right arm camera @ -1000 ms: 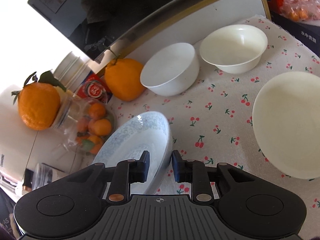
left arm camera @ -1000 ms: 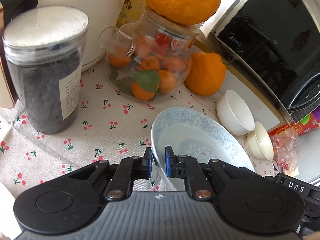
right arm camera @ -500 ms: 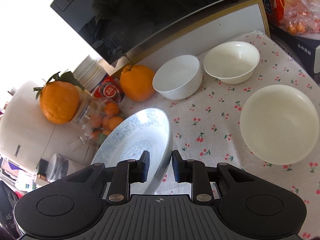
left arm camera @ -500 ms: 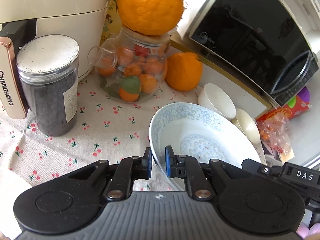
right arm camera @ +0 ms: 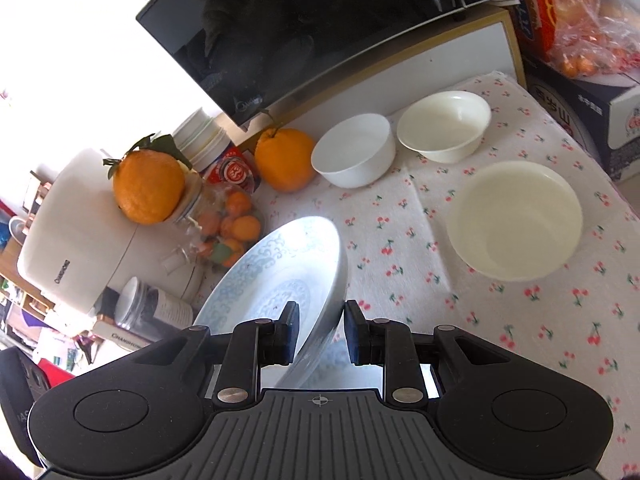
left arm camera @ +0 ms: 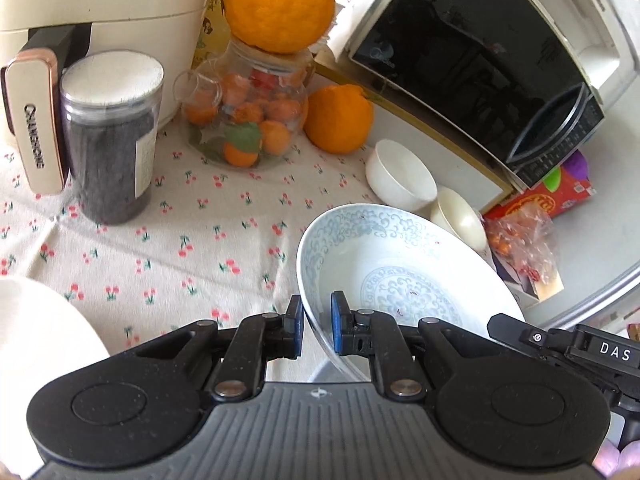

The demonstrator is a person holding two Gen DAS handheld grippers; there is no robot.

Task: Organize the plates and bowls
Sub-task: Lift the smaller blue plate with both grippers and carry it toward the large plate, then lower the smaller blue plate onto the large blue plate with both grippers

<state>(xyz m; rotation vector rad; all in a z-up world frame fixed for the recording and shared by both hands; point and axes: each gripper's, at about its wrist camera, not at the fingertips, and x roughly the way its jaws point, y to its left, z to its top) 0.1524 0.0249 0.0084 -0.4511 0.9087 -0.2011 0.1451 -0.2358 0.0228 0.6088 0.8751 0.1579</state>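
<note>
A blue-patterned white plate [left arm camera: 400,264] hangs tilted above the cherry-print tablecloth [left arm camera: 180,248], carried by both grippers. My left gripper [left arm camera: 316,328] is shut on its near left rim. My right gripper [right arm camera: 322,334] is shut on the opposite rim of the same plate [right arm camera: 280,264]; its black body also shows in the left wrist view. On the cloth by the microwave stand a white bowl [right arm camera: 354,156] and a cream bowl [right arm camera: 444,126]. A wider cream bowl [right arm camera: 516,220] sits nearer, to the right. A white dish edge [left arm camera: 36,340] shows at the lower left.
A dark-filled jar [left arm camera: 110,140], a glass jar of small oranges [left arm camera: 248,120] topped by a big orange [left arm camera: 280,4], and a loose orange [left arm camera: 338,118] stand at the back. A cream appliance [left arm camera: 100,12], a microwave [left arm camera: 480,60] and a red box [left arm camera: 540,200] ring the table.
Both grippers have lifted and drawn back with the patterned plate between them, so the table and bowls look farther away. Both grips are unchanged.
</note>
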